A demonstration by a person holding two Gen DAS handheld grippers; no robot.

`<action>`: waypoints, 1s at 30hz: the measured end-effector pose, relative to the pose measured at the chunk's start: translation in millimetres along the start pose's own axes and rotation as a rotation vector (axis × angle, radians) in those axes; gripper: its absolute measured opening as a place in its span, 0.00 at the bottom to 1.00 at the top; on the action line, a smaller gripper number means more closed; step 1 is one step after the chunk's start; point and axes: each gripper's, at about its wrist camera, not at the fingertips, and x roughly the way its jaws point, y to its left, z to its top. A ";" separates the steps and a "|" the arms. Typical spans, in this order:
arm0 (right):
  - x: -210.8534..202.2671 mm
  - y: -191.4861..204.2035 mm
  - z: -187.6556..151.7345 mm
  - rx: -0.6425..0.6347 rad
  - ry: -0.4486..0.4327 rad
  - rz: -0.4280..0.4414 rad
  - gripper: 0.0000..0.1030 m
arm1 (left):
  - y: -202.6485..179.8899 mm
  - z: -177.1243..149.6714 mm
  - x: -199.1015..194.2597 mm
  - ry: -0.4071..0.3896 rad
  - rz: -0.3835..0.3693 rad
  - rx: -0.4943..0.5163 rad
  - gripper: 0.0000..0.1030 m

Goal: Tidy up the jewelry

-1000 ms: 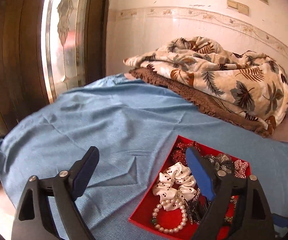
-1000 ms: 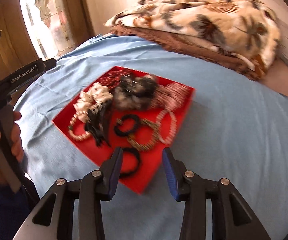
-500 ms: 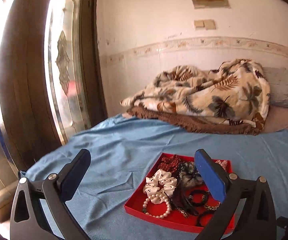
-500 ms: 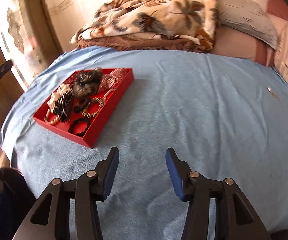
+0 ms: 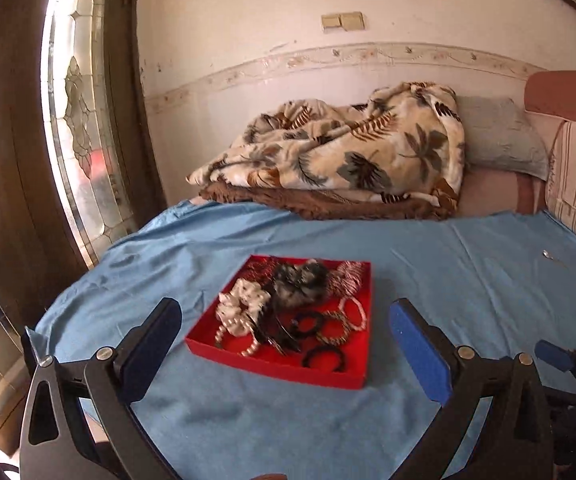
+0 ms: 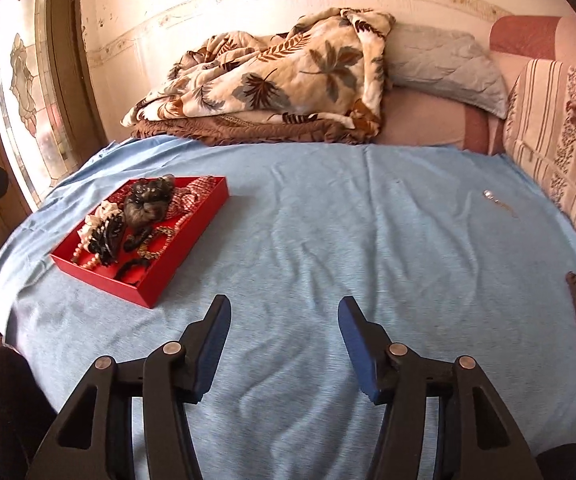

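Red tray (image 5: 283, 366) of jewelry on blue sheet (image 6: 328, 240), left side of bed, bracelets and scrunchies piled inside; left gripper (image 5: 283, 344) released, spread wide, tray just beyond, nothing held; right gripper (image 6: 283, 340) released, jaws just been opening, empty, over bare sheet right of tray; leaf-print blanket (image 6: 279, 72) at far end

Left gripper (image 5: 285, 344) fingers spread wide and empty, right gripper (image 6: 283, 338) fingers just opening, empty
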 end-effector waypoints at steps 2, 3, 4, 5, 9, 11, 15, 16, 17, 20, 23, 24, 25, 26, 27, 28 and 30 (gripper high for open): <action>-0.3 -4.0 -1.7 0.004 -0.004 -0.006 0.59 | -4.1 -3.9 2.4 0.029 -0.011 -0.002 1.00; -0.5 -6.3 -2.3 0.008 -0.004 -0.005 0.59 | -6.6 -6.2 5.4 0.055 -0.021 -0.002 1.00; -0.2 -8.7 -2.4 0.013 -0.004 -0.004 0.59 | -8.4 -7.8 7.4 0.076 -0.034 -0.003 1.00; -0.1 -10.5 -2.6 0.018 -0.005 -0.005 0.60 | -10.1 -9.2 7.7 0.090 -0.040 -0.006 1.00; 1.2 -16.3 -3.6 0.036 -0.003 -0.012 0.62 | -12.6 -15.9 16.1 0.145 -0.057 -0.017 1.00; 2.4 -17.5 -4.4 0.040 0.001 -0.012 0.63 | -13.7 -18.9 19.6 0.166 -0.063 -0.017 1.00; 5.9 -17.8 -4.9 0.030 0.008 -0.019 0.64 | -14.3 -23.2 25.2 0.195 -0.069 -0.018 1.00; 6.2 -17.1 -5.0 0.028 0.008 -0.022 0.65 | -14.5 -24.7 26.6 0.203 -0.071 -0.018 1.00; 6.3 -16.1 -5.3 0.027 0.008 -0.025 0.65 | -14.3 -25.7 27.8 0.209 -0.072 -0.017 1.00; 6.3 -13.9 -6.3 0.021 0.007 -0.035 0.67 | -14.1 -30.7 33.1 0.230 -0.073 -0.014 1.00; 7.7 -12.8 -6.5 0.012 0.011 -0.044 0.67 | -13.6 -34.9 37.8 0.257 -0.078 -0.018 1.00; 8.0 -12.4 -6.8 0.010 0.012 -0.045 0.67 | -13.1 -36.9 40.0 0.271 -0.081 -0.022 1.00; 8.3 -11.8 -7.1 0.009 0.013 -0.047 0.67 | -12.1 -37.6 41.8 0.278 -0.083 -0.023 1.00; 8.8 -11.7 -7.2 0.007 0.014 -0.048 0.67 | -11.9 -38.8 42.7 0.284 -0.083 -0.026 1.00; 9.3 -10.9 -7.2 0.006 0.016 -0.050 0.68 | -11.8 -40.1 43.6 0.289 -0.082 -0.027 1.00; 9.7 -10.6 -7.6 0.004 0.018 -0.051 0.68 | -11.5 -41.1 44.7 0.294 -0.083 -0.027 1.00; 10.2 -9.8 -8.3 0.002 0.020 -0.053 0.68 | -11.4 -42.3 46.3 0.300 -0.083 -0.026 1.00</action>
